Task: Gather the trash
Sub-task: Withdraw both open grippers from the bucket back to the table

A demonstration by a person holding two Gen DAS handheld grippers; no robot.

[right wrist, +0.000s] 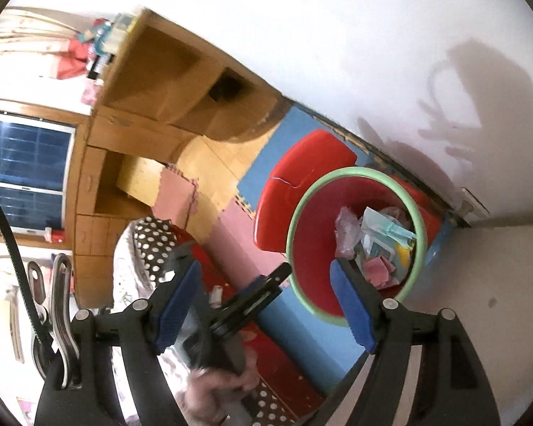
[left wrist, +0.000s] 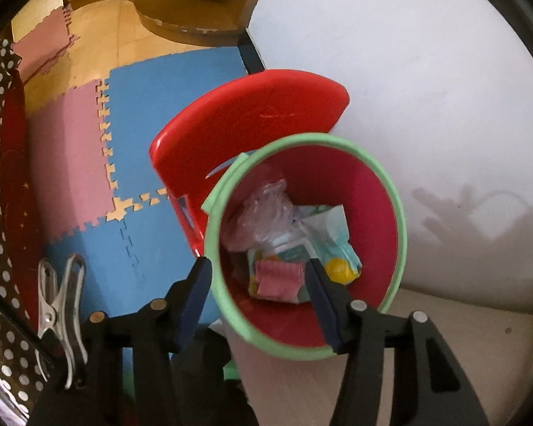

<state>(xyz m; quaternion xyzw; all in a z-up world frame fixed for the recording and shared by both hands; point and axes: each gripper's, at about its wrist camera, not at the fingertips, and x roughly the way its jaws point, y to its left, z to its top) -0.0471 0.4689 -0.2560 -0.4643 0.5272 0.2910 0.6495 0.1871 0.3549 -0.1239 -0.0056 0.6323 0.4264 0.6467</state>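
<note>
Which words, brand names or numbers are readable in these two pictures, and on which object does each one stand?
None can be read.
Printed packaging in the red bin: coloured print, too blurred to read.
Items on top of the wooden cabinet: too small and blurred.

The bin's (left wrist: pixel 303 245) mouth faces up with nothing over it, but wrappers (left wrist: pixel 298 245) fill its bottom. A red chair (left wrist: pixel 245 120) presses against its far side, and the white wall (left wrist: pixel 426 88) stands close on the right. The blue foam mat (left wrist: pixel 167 113) to the left lies bare, giving room on that side.
</note>
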